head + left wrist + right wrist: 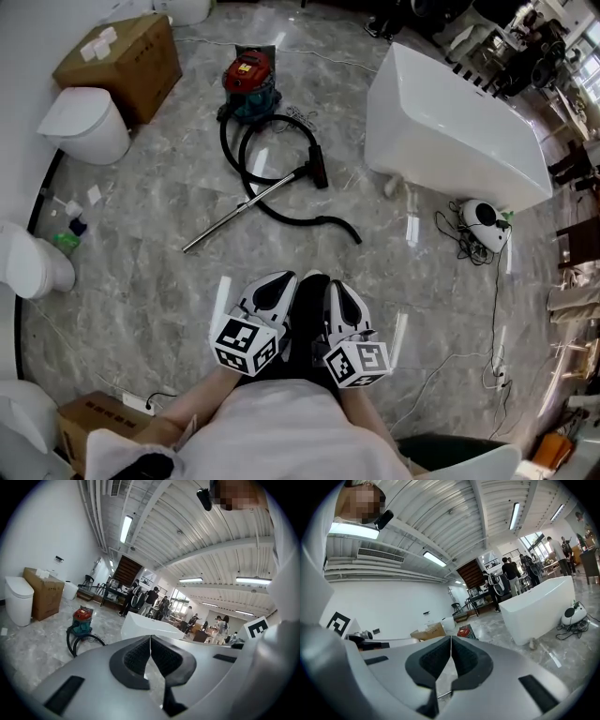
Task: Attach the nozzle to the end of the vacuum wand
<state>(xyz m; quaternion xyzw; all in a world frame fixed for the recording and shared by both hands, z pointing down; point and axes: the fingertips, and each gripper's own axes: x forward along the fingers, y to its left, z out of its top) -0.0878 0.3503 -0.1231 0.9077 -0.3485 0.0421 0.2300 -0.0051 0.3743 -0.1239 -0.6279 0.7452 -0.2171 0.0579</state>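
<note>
Both pairs of jaws are together with nothing between them. Left gripper (277,286) and right gripper (339,292) sit side by side, near, in front of the person. Vacuum wand (246,208) lies on the floor farther off, well apart from both. A dark nozzle (319,167) is at its far right end (joined or only touching, cannot tell). Red canister (250,82) is beyond.

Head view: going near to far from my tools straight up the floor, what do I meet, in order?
Left tool and right tool side by side, both shut and empty → metal wand → red vacuum canister.
</note>
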